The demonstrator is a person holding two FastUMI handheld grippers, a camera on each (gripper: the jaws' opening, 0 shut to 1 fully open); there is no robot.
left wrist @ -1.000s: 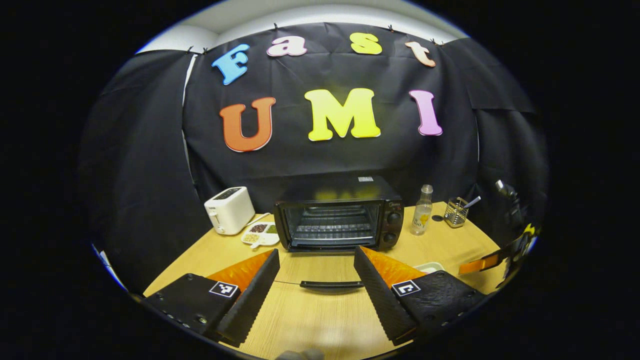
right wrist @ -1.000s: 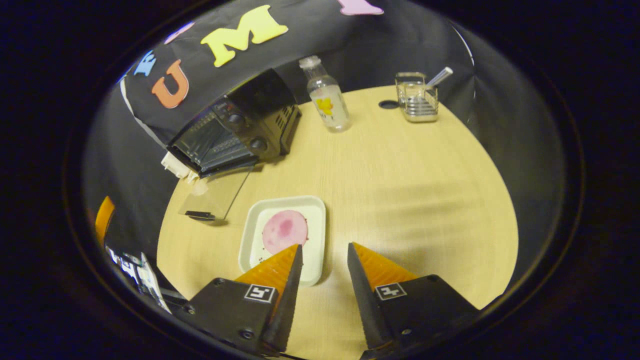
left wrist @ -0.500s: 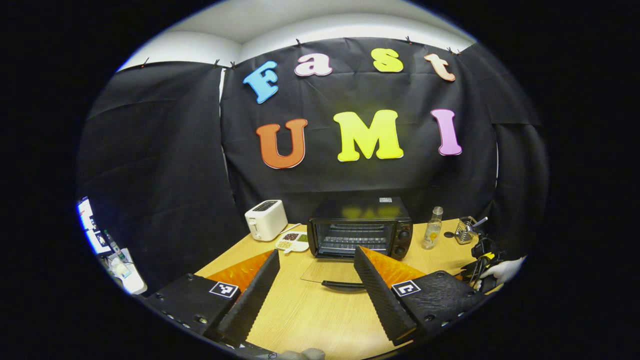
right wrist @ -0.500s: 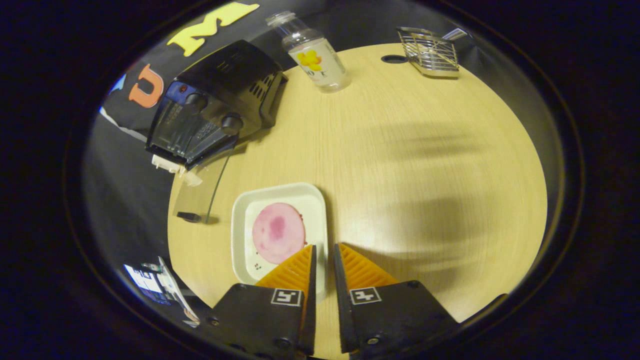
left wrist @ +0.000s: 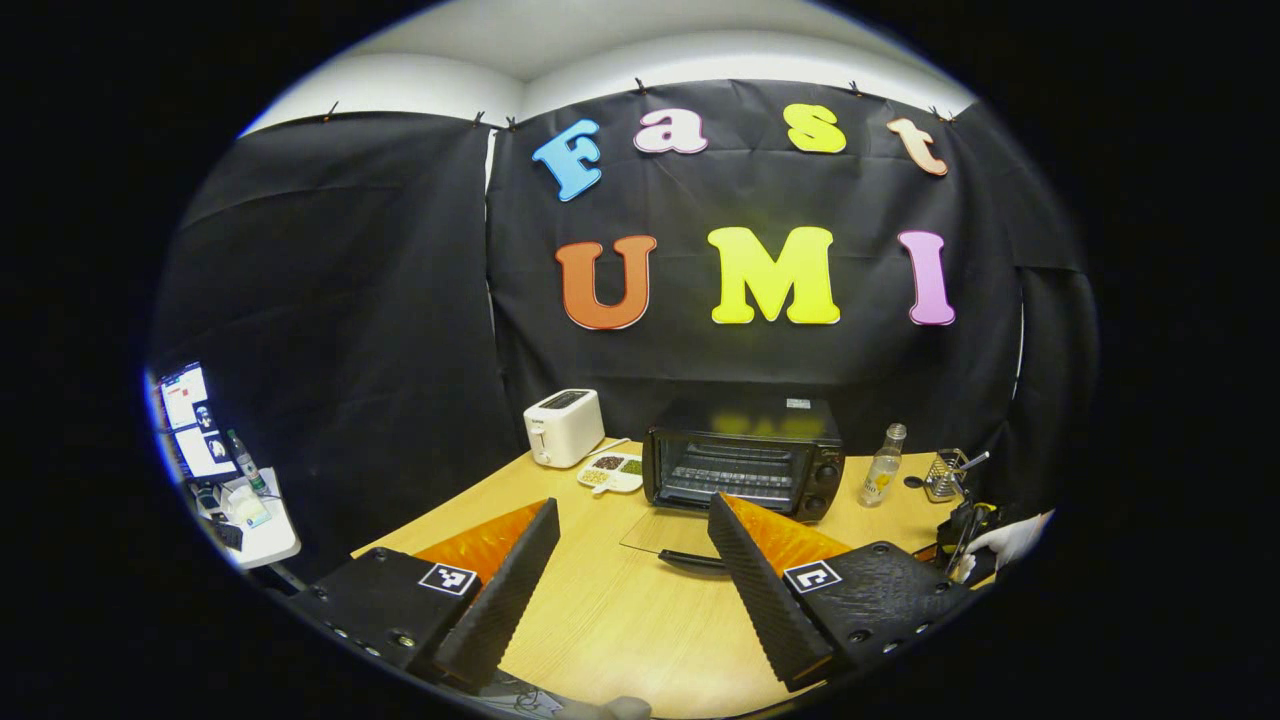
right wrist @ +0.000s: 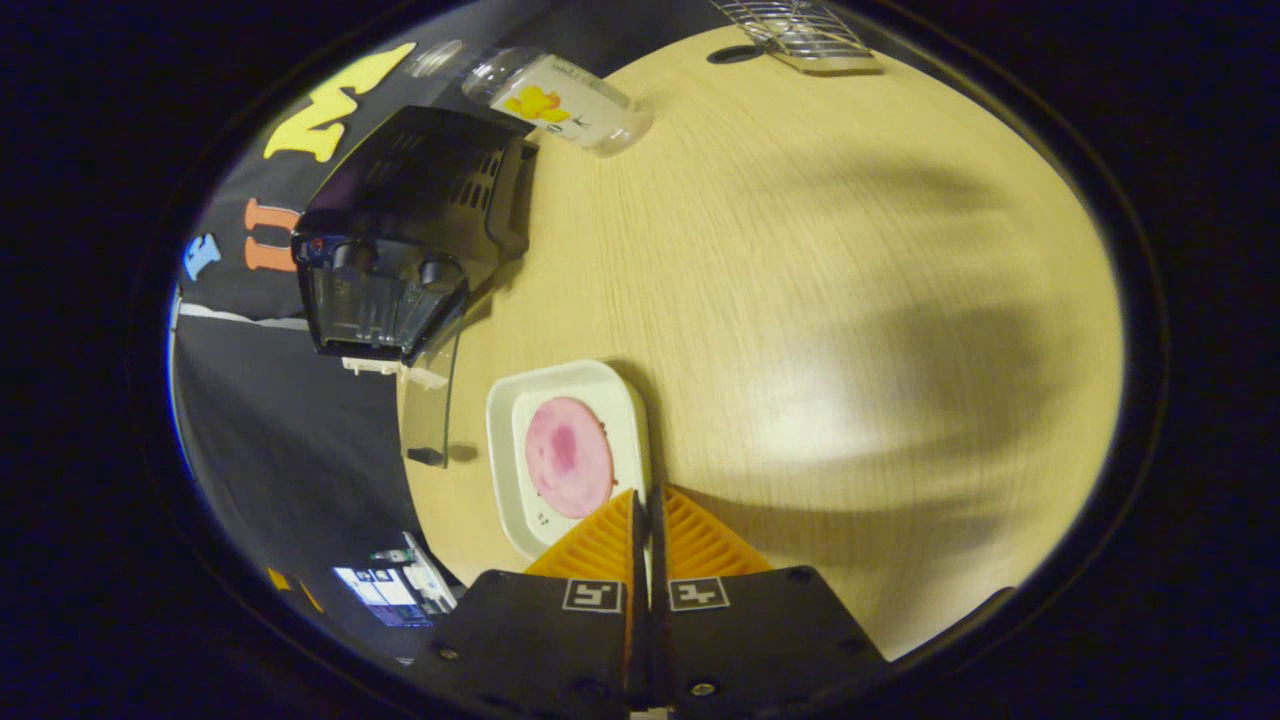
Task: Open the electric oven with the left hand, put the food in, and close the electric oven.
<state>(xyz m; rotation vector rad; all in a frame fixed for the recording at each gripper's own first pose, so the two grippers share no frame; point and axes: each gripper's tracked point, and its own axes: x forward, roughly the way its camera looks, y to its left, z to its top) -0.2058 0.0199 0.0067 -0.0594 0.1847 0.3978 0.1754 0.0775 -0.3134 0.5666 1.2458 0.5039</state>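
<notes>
1. the right hand-held gripper [right wrist: 645, 505] has its two fingers pressed almost together on the near right edge of the white tray [right wrist: 505, 440]. it looks like a pinch on the rim, with the rim between the fingers.
2. the food [right wrist: 568, 455], a round pink slice, lies flat in this tray, just ahead and to the left of the fingertips.
3. the electric oven [right wrist: 400, 240] stands further ahead and to the left of the tray in the right gripper view. its glass door [right wrist: 432, 395] is already folded down on the counter [right wrist: 800, 300], and the door's free edge is near the tray's far left corner.
4. my judgement: the tray must travel forward and left, over the lowered door, into the oven mouth, with its long side roughly pointing at the opening.
5. the left hand-held gripper [left wrist: 632, 530] is spread wide and holds nothing. it is well back from the oven [left wrist: 745, 455], with the door handle [left wrist: 690, 560] between its fingers but apart from them, so the right one is the nearer to the food.
</notes>
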